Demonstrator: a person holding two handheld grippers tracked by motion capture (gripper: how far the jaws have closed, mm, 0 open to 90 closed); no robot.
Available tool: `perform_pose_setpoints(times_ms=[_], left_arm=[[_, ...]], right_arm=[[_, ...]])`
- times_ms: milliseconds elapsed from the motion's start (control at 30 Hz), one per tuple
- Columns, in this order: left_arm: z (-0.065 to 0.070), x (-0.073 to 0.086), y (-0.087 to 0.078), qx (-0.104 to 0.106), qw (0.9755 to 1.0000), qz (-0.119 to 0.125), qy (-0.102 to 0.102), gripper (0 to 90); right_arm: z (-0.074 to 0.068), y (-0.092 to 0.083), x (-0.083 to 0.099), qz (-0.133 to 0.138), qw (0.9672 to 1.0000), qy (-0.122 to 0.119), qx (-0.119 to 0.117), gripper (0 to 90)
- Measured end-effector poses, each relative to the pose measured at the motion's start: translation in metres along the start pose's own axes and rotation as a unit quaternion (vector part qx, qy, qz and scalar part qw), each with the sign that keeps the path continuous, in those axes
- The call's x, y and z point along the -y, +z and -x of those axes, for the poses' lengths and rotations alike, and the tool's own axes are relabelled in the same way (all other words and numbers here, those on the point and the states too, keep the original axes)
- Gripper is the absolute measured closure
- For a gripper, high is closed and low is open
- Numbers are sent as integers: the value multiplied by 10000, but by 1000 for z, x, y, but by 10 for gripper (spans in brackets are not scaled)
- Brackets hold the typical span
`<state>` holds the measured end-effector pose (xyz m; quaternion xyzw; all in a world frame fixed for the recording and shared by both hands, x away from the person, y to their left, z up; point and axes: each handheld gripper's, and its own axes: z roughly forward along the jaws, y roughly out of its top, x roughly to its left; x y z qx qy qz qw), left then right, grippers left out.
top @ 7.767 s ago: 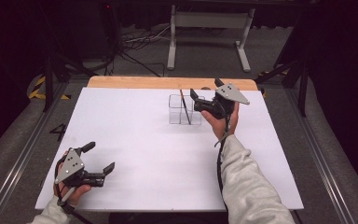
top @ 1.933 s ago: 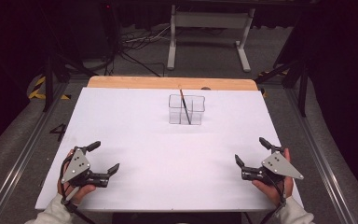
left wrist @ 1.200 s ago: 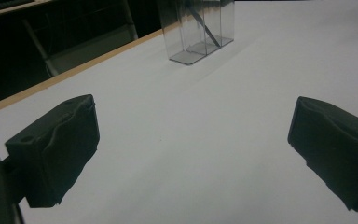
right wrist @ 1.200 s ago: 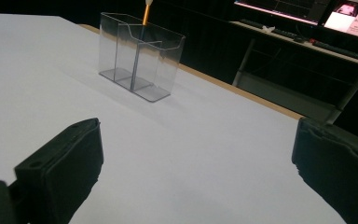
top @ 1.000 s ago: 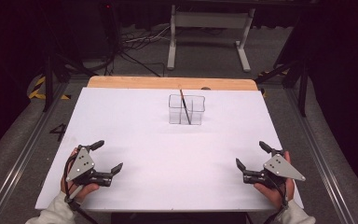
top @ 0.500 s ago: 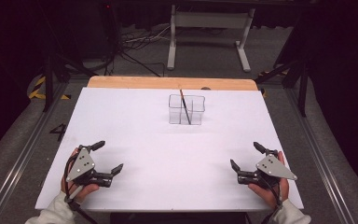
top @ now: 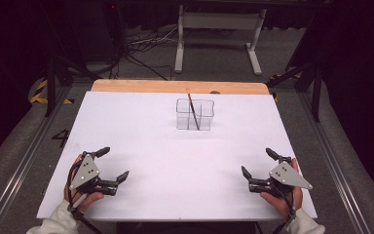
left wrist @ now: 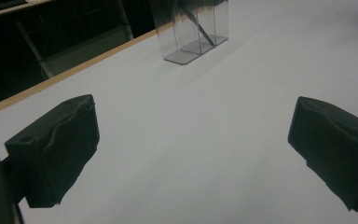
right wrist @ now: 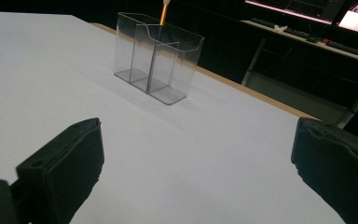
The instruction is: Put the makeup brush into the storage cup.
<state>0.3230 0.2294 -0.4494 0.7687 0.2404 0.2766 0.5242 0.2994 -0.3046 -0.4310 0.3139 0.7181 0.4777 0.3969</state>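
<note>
A clear two-compartment plastic holder (top: pixel 195 115) stands at the far middle of the white table (top: pixel 175 195). A thin pencil (top: pixel 192 108) leans inside it. My left gripper (top: pixel 114 162) rests open near the front left edge, with nothing between its jaws. Near the front right edge, my right gripper (top: pixel 256 162) is open and holds nothing. The left gripper view has the holder (left wrist: pixel 193 28) far ahead of the spread jaws of the left gripper (left wrist: pixel 193 154). In the right gripper view the pencil's orange top (right wrist: pixel 163 14) rises out of the holder (right wrist: pixel 158 56), beyond the right gripper (right wrist: pixel 196 172).
A wooden strip (top: pixel 175 86) edges the table's far side. Beyond it, a white metal stand (top: pixel 219 22) and cables (top: pixel 141 46) are on the dark floor. Lit monitors (right wrist: pixel 307 7) sit on a desk in the right gripper view.
The right gripper, earlier up at the holder, has come back to the front right edge and in the last second shifted slightly left. The left gripper barely moved.
</note>
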Motion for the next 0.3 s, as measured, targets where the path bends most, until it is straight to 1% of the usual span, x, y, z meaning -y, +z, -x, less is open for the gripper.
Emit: perform_pose_setpoints(times_ms=[200, 300], left_arm=[[-1, 0, 2, -10, 10000, -47, 3, 27], [-1, -1, 3, -26, 10000, -42, -8, 27]], right_arm=[[2, -1, 1, 7, 10000, 7, 6, 31], [3, -1, 1, -8, 10000, 64, 23, 31]])
